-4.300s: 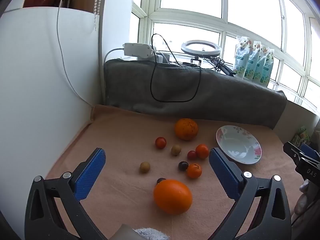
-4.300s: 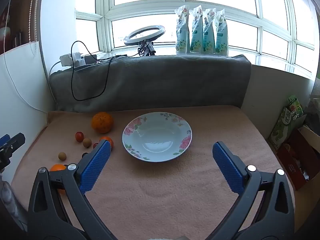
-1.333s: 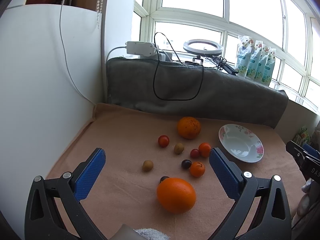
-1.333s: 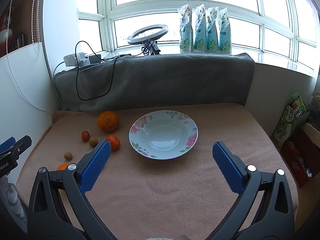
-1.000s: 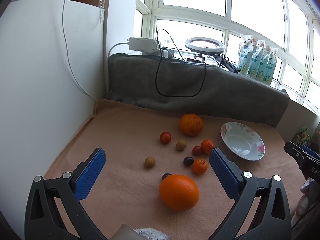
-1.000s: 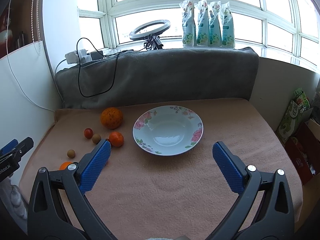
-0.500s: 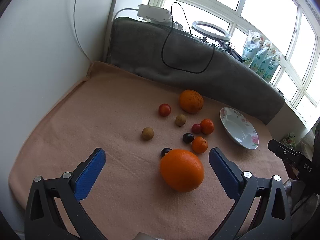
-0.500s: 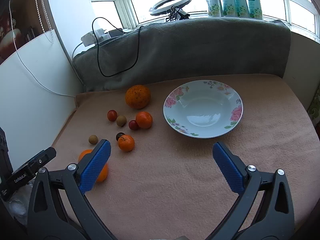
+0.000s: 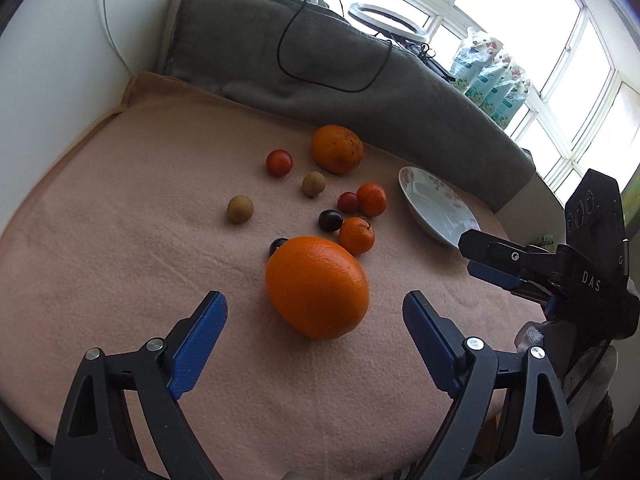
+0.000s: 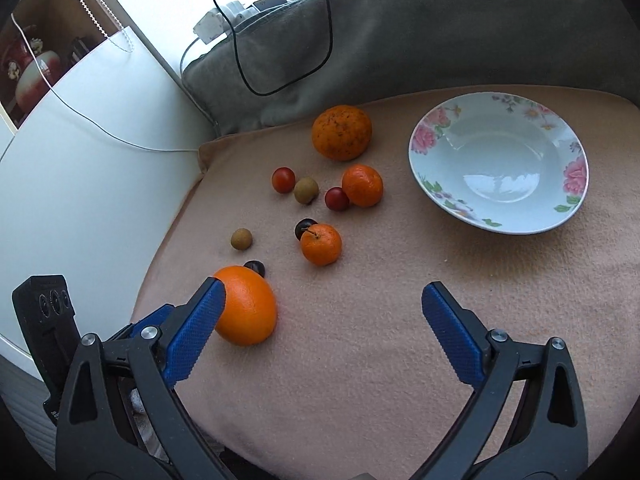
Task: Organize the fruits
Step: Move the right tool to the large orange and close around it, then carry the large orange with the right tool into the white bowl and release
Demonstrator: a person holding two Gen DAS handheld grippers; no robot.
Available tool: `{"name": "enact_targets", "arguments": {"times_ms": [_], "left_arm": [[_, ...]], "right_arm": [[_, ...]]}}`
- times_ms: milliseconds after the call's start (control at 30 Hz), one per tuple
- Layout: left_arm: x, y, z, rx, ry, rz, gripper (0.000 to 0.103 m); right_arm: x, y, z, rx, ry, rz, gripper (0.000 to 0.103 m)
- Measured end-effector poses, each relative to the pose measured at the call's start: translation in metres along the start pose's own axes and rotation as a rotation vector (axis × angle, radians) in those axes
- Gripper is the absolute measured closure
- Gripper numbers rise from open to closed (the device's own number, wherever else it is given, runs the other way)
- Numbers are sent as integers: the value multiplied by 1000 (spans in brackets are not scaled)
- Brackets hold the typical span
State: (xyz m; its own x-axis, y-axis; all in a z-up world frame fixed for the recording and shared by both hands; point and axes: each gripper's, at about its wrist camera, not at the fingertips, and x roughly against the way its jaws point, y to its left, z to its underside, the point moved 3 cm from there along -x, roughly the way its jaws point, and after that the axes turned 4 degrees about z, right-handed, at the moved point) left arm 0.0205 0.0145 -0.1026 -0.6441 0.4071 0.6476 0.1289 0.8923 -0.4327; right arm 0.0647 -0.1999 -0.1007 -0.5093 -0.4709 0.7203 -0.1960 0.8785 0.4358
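Fruit lies on a peach blanket (image 9: 120, 248). A big smooth orange (image 9: 317, 286) sits just ahead of my open, empty left gripper (image 9: 315, 308); it also shows in the right wrist view (image 10: 246, 310). A speckled orange (image 10: 342, 132), two mandarins (image 10: 362, 185) (image 10: 321, 243), cherry tomatoes (image 10: 283, 179), brown longans (image 10: 241, 238) and dark grapes (image 10: 260, 267) lie beyond. An empty floral bowl (image 10: 496, 164) stands at the right. My right gripper (image 10: 323, 316) is open and empty above bare blanket, in front of the fruit.
A grey cushion (image 10: 420, 28) with a black cable (image 10: 280, 80) backs the blanket. A white panel (image 10: 80, 152) bounds the left side. Windows and green pouches (image 9: 492, 76) stand behind. The blanket's front edge drops off near both grippers.
Both grippers have moved forward and tilted down toward the blanket. The left one has closed in on the big orange. The right one has swung left toward the fruit cluster. No fruit moved.
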Motion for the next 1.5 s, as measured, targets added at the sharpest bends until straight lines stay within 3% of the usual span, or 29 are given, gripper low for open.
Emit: {"name": "enact_targets", "arguments": {"times_ms": [333, 700, 1000, 1233, 1500], "left_arm": [[-22, 5, 11, 15, 62, 32, 22], [-34, 13, 14, 26, 85, 54, 32], [-39, 14, 13, 25, 101, 66, 37], [-43, 12, 15, 17, 107, 81, 40], [-43, 9, 14, -1, 105, 71, 40]], "right_arm": [[-35, 31, 5, 48, 110, -119, 10], [-67, 51, 11, 91, 202, -156, 14], [-81, 59, 14, 106, 238, -183, 19], [-91, 60, 17, 95, 263, -187, 35], [-84, 58, 18, 93, 247, -188, 36]]}}
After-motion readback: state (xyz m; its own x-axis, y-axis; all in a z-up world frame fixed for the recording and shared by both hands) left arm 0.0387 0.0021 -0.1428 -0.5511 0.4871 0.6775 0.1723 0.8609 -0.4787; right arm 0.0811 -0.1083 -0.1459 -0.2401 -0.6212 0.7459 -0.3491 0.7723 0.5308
